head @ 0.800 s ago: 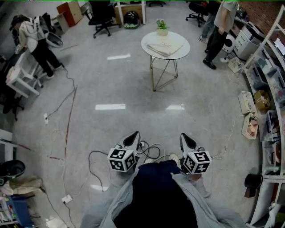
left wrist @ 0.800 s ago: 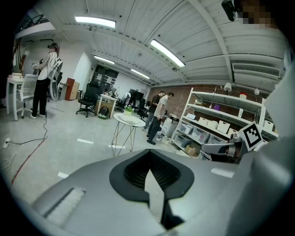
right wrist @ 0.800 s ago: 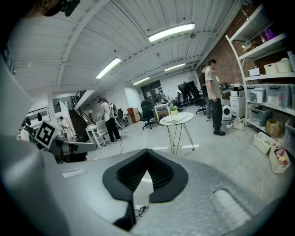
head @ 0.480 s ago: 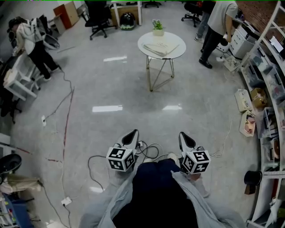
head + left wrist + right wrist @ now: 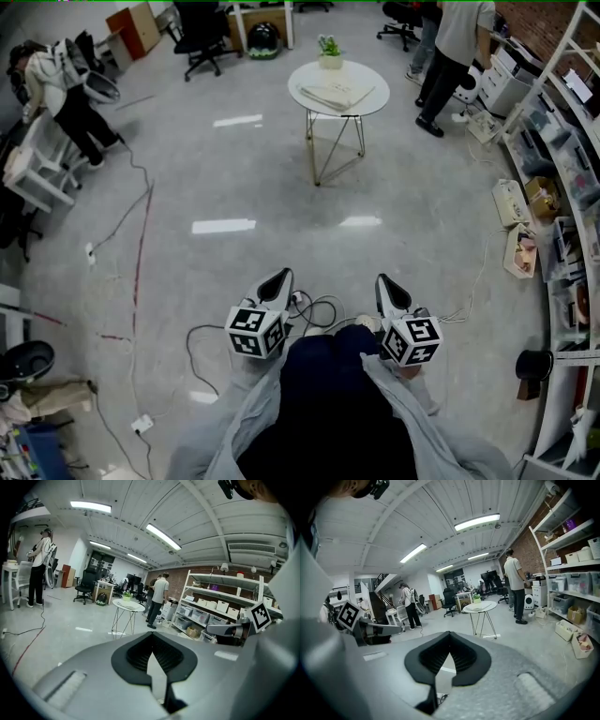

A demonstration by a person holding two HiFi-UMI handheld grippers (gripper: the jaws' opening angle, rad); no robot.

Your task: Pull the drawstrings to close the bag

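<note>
Pinching nothing, left tool [image 5: 277, 277] and right tool [image 5: 386, 282] are pressed closed; tabletop bundle [image 5: 336, 92] indistinct.

standing person [image 5: 450, 47] cropped at top, tabletop item [image 5: 335, 91] indistinct

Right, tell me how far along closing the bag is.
Nothing looks done: the cream bag lies flat on the round white table, well ahead of the person, untouched; its drawstrings cannot be made out. Nothing is in hand: the left gripper and right gripper are both shut and empty, held at the person's waist. Left: walk to the table, grip the drawstrings, pull them.
</note>
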